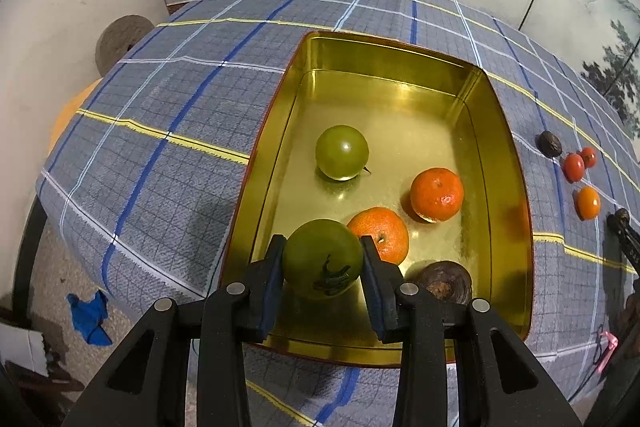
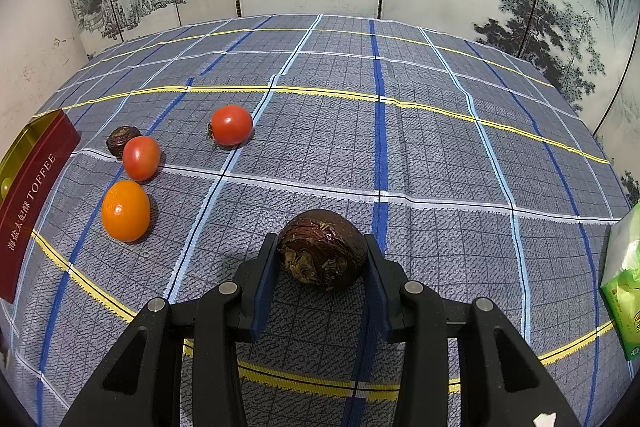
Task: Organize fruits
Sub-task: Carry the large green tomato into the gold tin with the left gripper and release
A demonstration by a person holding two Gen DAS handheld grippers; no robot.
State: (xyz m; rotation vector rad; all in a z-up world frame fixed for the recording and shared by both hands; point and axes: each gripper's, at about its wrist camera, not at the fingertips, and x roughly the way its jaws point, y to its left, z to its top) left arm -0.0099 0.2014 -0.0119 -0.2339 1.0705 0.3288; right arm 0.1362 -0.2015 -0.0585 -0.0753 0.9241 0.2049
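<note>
In the left wrist view, a green tomato (image 1: 322, 258) is clamped between the pads of the left gripper (image 1: 322, 267), calyx toward the camera, held above the near end of the gold tin (image 1: 508, 163). For a clean drop, it is judged best that the tomato be lowered close to the tin floor before the jaws are parted, so that it is set down rather than let fall and roll. A bare patch of floor lies to the near left; just behind the tomato a mandarin (image 1: 380, 235) is seen, with a brown fruit (image 1: 446, 281) to its right near the front wall, and neither should be knocked. Farther in, a second mandarin (image 1: 437, 194) and another green tomato (image 1: 341, 152) rest apart from each other, and the far half of the tin is free, so greens could be kept together there if sorting by kind is meant. In the right wrist view, the right gripper (image 2: 322, 259) is closed on a dark brown fruit (image 2: 322, 251), low over the checked cloth (image 2: 440, 147); whether the fruit is lifted clear cannot be told. It should be kept steady until the left hand is out of the tin. Beyond it, an orange fruit (image 2: 125, 210), two red tomatoes (image 2: 141, 157) (image 2: 231, 125) and a small brown fruit (image 2: 120, 140) are left on the cloth, near the tin's red wall.
</note>
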